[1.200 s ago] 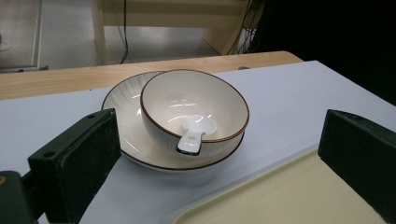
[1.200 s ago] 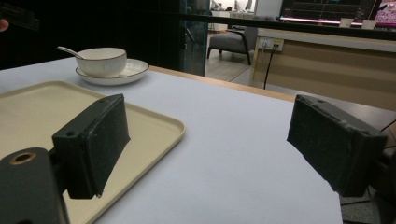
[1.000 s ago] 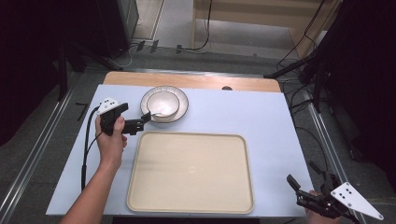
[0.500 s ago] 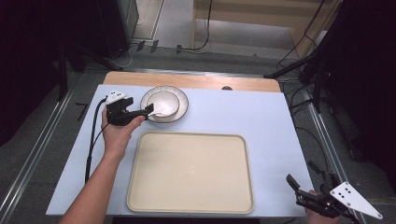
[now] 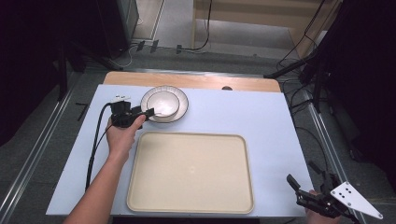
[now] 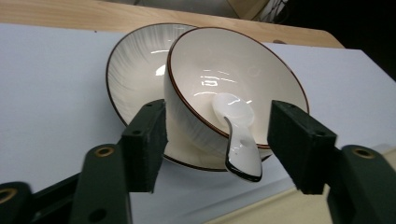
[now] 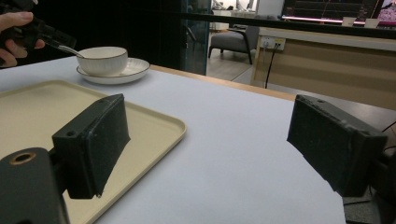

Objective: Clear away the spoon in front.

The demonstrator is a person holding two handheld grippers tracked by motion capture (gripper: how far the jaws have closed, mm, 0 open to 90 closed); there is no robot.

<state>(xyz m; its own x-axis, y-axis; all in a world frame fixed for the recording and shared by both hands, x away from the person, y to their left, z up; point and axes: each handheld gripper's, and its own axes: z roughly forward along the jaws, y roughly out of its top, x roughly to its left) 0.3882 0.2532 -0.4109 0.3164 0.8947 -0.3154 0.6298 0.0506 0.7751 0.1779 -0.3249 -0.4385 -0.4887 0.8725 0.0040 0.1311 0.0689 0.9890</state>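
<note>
Left claw (image 5: 148, 112) at the far left part of the desk (image 5: 261, 121), held in the person's left hand (image 5: 122, 135), pointing toward the bowl (image 5: 161, 103). Its jaws are spread wide in the left gripper view, one on each side of the bowl's near wall, neither pad clearly touching it (gap on both sides). Left claw (image 6: 212, 140) grips nothing.

Bowl (image 6: 233, 84) is white with a dark brown rim and sits on a plate (image 6: 133, 70) of the same look; it sits off-centre on the plate, toward the right in this view. A white spoon (image 6: 238, 135) lies in the bowl, scoop end down inside, handle coming up over the near rim and sticking out between the jaws. Plate (image 5: 180, 107) is just behind the far left corner of the tray (image 5: 191, 172).

Tray is beige, empty, near middle of desk. Desk top is pale blue-white, with a wooden strip along its far edge.

Right claw (image 5: 306, 179) is at the near right corner of the desk, well apart from bowl and tray, jaws spread, holding nothing. In the right gripper view its claw (image 7: 210, 149) hangs over bare desk just beside the tray (image 7: 154, 126) edge; bowl (image 7: 102, 59) and plate (image 7: 133, 70) far off.
</note>
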